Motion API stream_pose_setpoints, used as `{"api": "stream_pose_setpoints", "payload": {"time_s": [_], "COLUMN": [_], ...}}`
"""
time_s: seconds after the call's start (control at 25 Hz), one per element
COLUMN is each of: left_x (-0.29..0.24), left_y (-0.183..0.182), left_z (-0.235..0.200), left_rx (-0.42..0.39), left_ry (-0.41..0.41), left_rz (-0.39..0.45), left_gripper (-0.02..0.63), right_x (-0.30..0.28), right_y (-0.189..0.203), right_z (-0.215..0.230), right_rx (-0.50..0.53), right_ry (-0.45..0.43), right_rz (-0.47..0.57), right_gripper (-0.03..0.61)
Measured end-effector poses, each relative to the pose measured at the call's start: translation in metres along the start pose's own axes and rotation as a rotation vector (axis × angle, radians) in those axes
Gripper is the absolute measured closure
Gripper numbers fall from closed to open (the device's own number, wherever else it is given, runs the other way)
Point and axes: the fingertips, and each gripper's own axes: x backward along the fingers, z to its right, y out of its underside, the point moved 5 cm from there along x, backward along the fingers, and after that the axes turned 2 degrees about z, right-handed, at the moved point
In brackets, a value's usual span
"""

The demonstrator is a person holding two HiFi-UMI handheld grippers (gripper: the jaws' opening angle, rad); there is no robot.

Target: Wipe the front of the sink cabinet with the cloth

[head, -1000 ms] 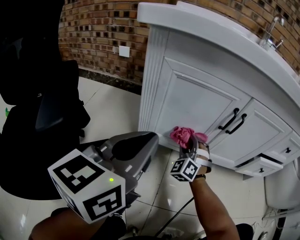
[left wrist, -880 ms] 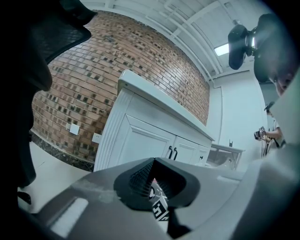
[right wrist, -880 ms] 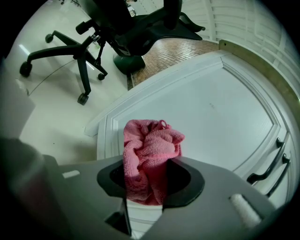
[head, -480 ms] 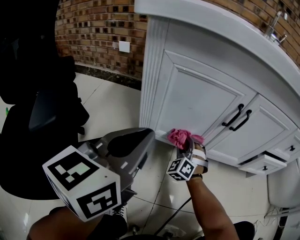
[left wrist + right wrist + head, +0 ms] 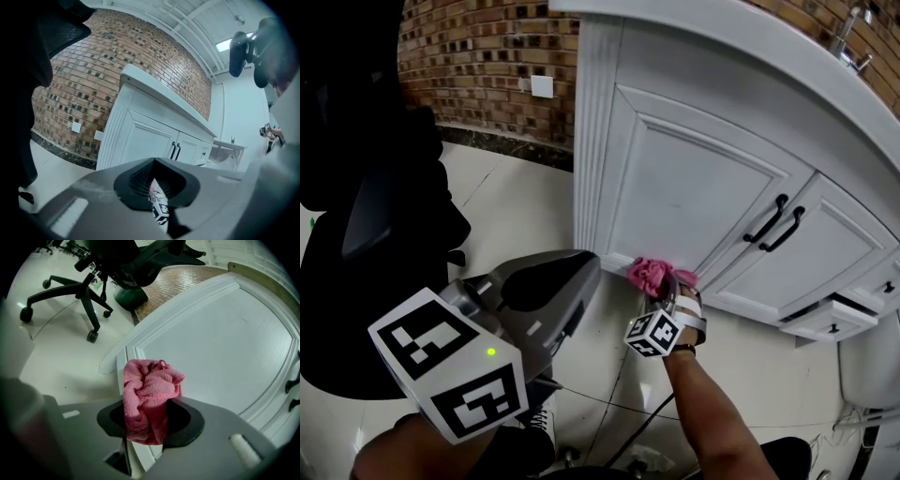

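Cloth [image 5: 649, 273] (pink, bunched) pinched in the right gripper [image 5: 662, 284] and pressed against the bottom left corner of the cabinet [image 5: 694, 178] front; left gripper [image 5: 581, 270] hangs just to its left, jaws pressed together on nothing.

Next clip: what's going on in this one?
A person is wiping the white panelled sink cabinet with a crumpled pink cloth clamped in the right tool. The cloth is at the bottom left corner of the cabinet's left door, just above the pale tiled floor. Whether it actually presses on the surface is hard to tell. The left tool hangs back over the floor, jaws together, holding nothing.
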Motion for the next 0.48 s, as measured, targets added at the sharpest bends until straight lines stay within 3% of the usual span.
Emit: {"api": "stream_pose_setpoints", "payload": {"time_s": [0.48], "left_x": [0.003], "left_y": [0.002], "left_z": [-0.012], "left_rx": [0.014], "left_ry": [-0.023], "left_rz": [-0.003], "left_gripper": [0.611], "right_x": [-0.008], "right_y": [0.005], "right_z": [-0.022], "right_rx": [-0.015], "right_ry": [-0.024], "right_rz": [-0.019], "right_gripper": [0.42]}}
